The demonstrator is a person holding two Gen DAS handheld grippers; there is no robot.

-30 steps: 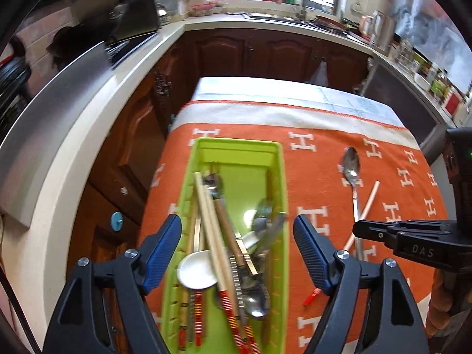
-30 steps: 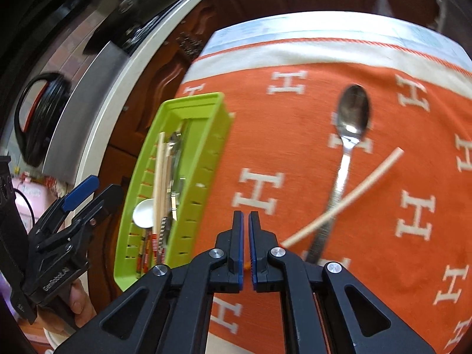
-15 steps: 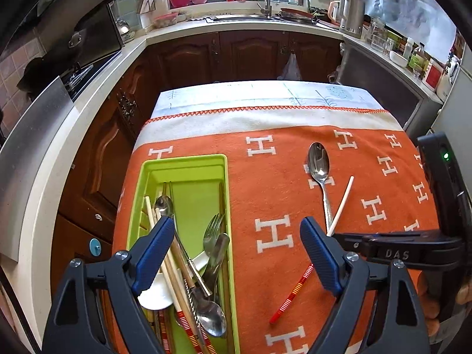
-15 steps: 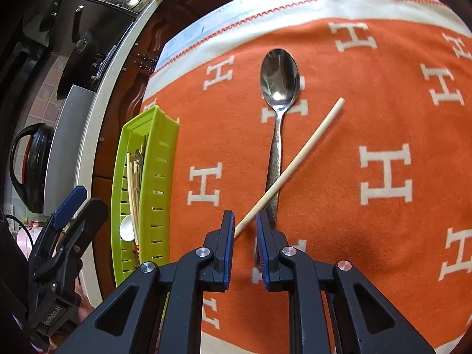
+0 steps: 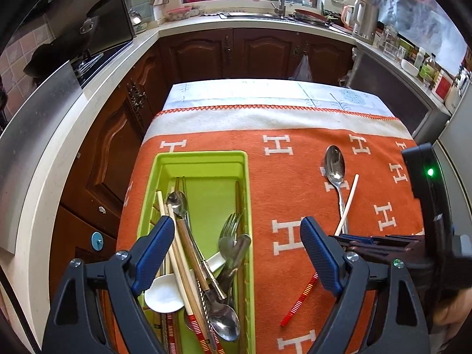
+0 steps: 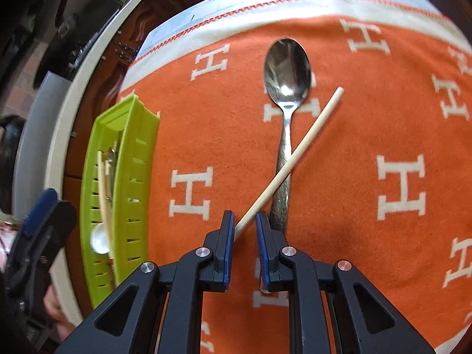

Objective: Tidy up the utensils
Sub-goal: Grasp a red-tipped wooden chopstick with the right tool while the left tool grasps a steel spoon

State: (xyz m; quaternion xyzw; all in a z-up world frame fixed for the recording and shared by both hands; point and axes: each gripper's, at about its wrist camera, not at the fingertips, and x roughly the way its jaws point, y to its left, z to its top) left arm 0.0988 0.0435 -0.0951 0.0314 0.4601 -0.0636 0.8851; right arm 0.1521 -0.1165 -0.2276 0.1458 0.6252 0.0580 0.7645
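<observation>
right gripper (image 6: 244, 225): jaws just opening, astride pale round chopstick (image 6: 290, 163), seemingly not pinching | chopstick crosses shiny steel spoon (image 6: 287, 88) on fuzzy orange cloth (image 6: 368, 112) | left gripper (image 5: 236, 253): jaws wide, empty | slotted green tray (image 6: 138, 159) at worktop's left edge

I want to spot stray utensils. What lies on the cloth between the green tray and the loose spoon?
Only bare orange cloth between green tray and spoon, per the right wrist view.

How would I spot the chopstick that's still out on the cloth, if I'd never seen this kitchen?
Start at the orange cloth with white H letters, then look right of the green tray to the metal spoon. The chopstick lies slanted across that spoon's handle. It is pale and thin with a red-striped end, unlike the shiny spoon.
</observation>
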